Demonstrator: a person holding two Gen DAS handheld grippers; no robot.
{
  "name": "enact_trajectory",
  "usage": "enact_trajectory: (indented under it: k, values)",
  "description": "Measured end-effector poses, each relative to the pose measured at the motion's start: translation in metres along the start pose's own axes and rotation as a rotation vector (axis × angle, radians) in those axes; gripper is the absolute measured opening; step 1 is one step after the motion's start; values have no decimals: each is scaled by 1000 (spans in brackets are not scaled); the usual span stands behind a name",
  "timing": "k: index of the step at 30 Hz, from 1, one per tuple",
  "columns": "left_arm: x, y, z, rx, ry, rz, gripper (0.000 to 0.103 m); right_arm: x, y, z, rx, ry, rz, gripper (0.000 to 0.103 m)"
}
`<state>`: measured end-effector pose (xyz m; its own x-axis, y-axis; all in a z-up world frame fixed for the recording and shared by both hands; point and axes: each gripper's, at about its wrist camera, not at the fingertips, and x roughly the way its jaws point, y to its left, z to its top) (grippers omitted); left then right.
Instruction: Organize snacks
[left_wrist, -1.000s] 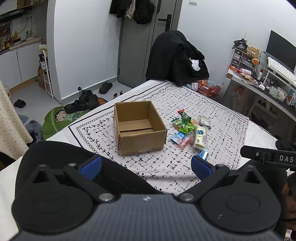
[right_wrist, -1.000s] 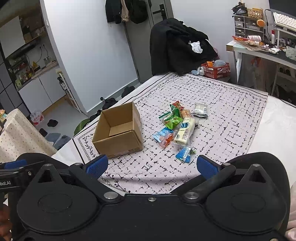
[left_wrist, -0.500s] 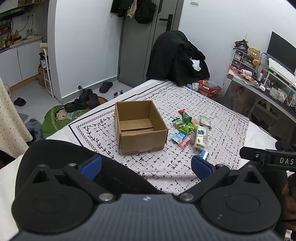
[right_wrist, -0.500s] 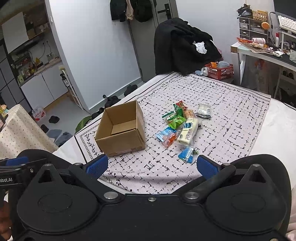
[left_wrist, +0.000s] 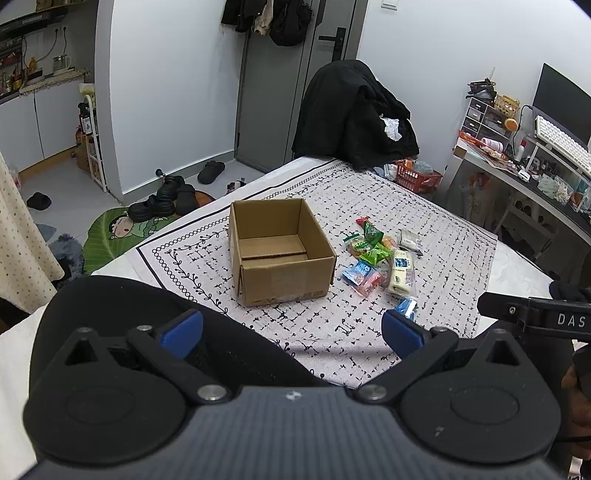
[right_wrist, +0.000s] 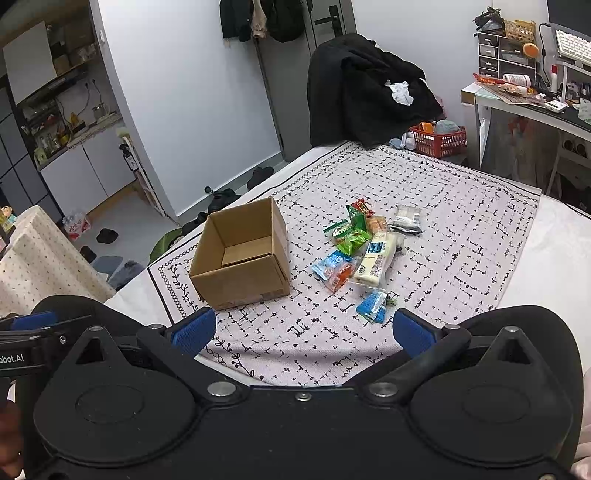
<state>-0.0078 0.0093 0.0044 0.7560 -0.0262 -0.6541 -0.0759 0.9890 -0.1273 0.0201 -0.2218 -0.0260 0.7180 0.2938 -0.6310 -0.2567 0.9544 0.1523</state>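
Observation:
An open, empty cardboard box (left_wrist: 280, 251) (right_wrist: 242, 258) stands on the patterned cloth (left_wrist: 443, 243) (right_wrist: 461, 236). Right of it lies a pile of snack packets (left_wrist: 376, 251) (right_wrist: 358, 243): green ones, a blue and orange one, a long cream packet (right_wrist: 375, 260) and a grey one (right_wrist: 406, 218). A small blue packet (left_wrist: 405, 306) (right_wrist: 373, 305) lies alone nearest me. My left gripper (left_wrist: 291, 332) hovers open over the near edge of the cloth, short of the box. My right gripper (right_wrist: 303, 332) is open too, just short of the small blue packet. Neither holds anything.
A chair draped in black clothes (left_wrist: 351, 118) stands beyond the far edge. A red basket (right_wrist: 437, 138) sits beside it, and a cluttered desk (right_wrist: 524, 96) is at the right. Shoes and a green mat (left_wrist: 122, 229) lie on the floor at the left.
Both grippers have moved slightly forward toward the box and snacks, which look a little larger. Jaws stay open; nothing on the cloth has moved.

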Motion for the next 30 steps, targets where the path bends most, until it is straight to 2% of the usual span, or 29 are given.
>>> enact_trajectory:
  k: [18,30]
  values:
    - [3,-2,-1,-1,8,-5,103,2,-6,2,11,2,-3,103]
    - [18,-3,11,-27,16,-1,103,21,-10,10,13,27,9,103]
